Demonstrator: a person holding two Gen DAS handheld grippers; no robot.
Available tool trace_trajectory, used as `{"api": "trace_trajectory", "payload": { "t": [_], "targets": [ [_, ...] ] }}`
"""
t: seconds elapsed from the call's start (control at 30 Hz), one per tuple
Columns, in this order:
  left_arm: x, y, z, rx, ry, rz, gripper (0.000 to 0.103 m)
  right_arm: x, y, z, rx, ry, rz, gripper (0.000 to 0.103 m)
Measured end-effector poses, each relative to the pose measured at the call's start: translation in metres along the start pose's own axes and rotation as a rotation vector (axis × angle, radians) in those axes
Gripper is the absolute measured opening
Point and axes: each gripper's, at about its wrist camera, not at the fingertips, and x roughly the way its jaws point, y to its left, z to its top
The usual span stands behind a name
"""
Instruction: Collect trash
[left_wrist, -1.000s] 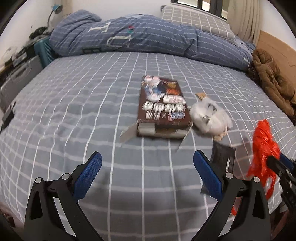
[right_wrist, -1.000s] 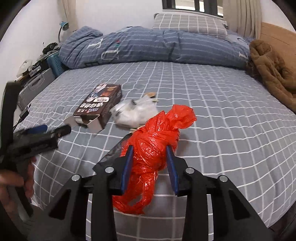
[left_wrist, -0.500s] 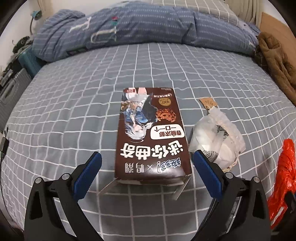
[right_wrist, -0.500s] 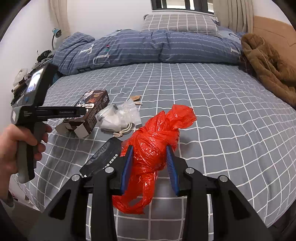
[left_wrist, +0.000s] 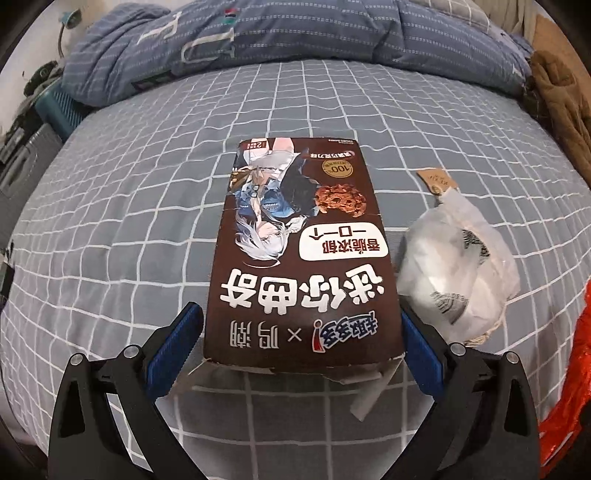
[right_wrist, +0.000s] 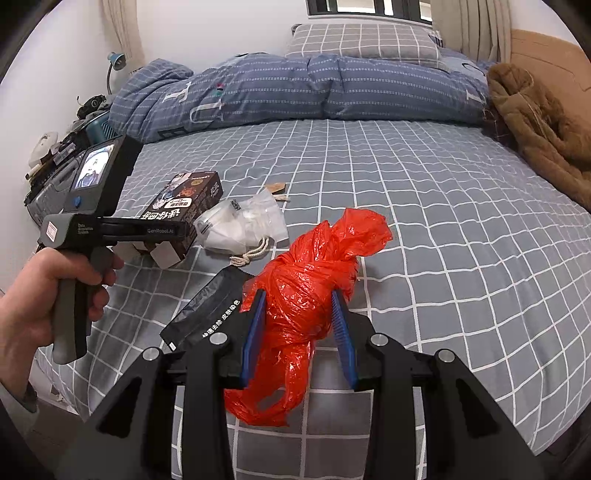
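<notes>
Closer now: my left gripper (left_wrist: 302, 341) has dropped over the brown cookie box (left_wrist: 301, 258) on the grid bedsheet (left_wrist: 129, 229), jaws spread, straddling its near end. Right gripper (right_wrist: 298, 325) stays clamped on the red plastic bag (right_wrist: 310, 295); white bag (left_wrist: 458, 273) beside box.

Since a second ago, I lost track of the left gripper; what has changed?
The left gripper moved in on the cookie box, open jaws now straddling its near end. The right gripper stayed clamped on the red bag; other trash lay still.
</notes>
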Motion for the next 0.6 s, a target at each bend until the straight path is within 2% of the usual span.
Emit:
{"api": "trace_trajectory", "payload": {
  "t": [0.03, 0.13, 0.23, 0.37, 0.6],
  "targets": [
    [0.000, 0.001, 0.000, -0.003, 0.001, -0.012, 0.089, 0.001, 0.001, 0.000, -0.001, 0.002, -0.001, 0.034],
    [-0.003, 0.006, -0.002, -0.026, -0.016, -0.009, 0.088, 0.002, 0.004, 0.000, -0.007, 0.003, -0.001, 0.034],
    [-0.016, 0.004, -0.011, 0.011, -0.062, 0.023, 0.088, 0.003, 0.004, 0.000, -0.005, 0.003, -0.002, 0.034],
    [-0.044, 0.006, -0.030, -0.024, -0.114, -0.012, 0.088, 0.002, 0.007, 0.000, -0.010, 0.003, -0.005, 0.034],
    [-0.077, 0.020, -0.070, -0.079, -0.152, -0.045, 0.088, -0.005, 0.015, 0.002, -0.006, -0.006, 0.008, 0.034]
  ]
}}
